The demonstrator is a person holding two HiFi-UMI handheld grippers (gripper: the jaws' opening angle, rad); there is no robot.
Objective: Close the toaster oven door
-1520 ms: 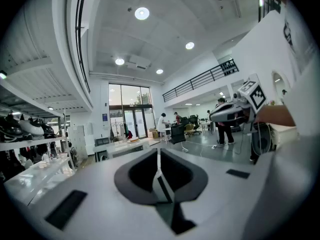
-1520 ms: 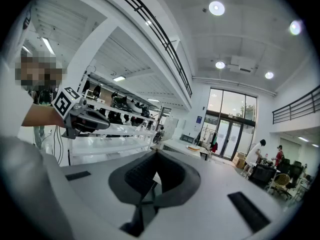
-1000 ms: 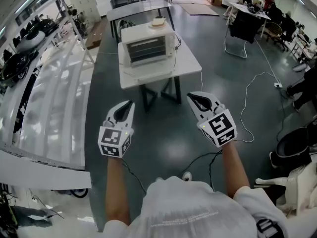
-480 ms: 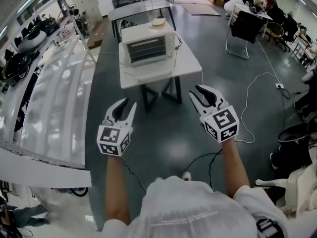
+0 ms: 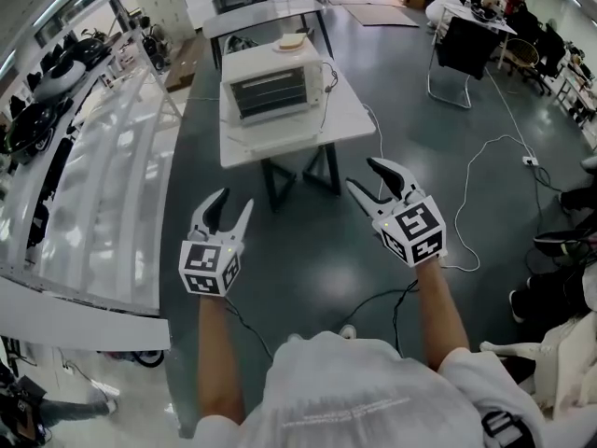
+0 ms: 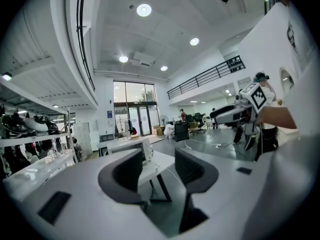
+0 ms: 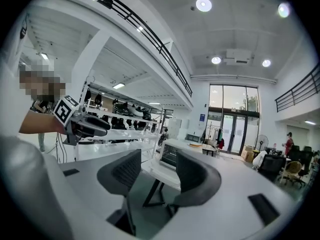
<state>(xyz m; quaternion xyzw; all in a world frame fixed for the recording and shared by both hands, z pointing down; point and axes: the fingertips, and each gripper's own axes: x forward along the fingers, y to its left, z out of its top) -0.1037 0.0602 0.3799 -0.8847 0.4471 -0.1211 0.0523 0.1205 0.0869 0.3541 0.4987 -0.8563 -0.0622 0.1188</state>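
Both tongs are held out ahead of me over the dark floor (image 5: 308, 250), touching nothing.

Left tongs (image 5: 234, 203): the jaws have just swung open and stand wide apart. The left gripper view shows only air between the pads.

Right tongs (image 5: 365, 176): same here, the jaws have just opened and are spread wide with nothing between them.

The two sit side by side, well apart from each other, both pointing roughly level toward the oven.

Toaster oven (image 5: 272, 90): white, standing on the white surface (image 5: 298, 136) ahead of me. It is well beyond both tongs, on the surface's far-left part. Its door (image 5: 271, 95) faces me. It looks upright against the oven's front, but it is small at this range and I cannot vouch that it is fully shut. A flat tan item (image 5: 293, 42) lies on the oven's top. A cable (image 5: 326, 75) comes off its right side.

In the right gripper view the oven shows far off through the gap between the jaws. In the left gripper view part of it peeks out beside the left jaw.

Surroundings:
- A second surface (image 5: 266, 12) stands behind the first.
- White shelving (image 5: 93, 166) runs along my left.
- A white cord (image 5: 471, 189) loops across the floor to my right.
- A black chair (image 5: 457, 49) stands farther off on that side.
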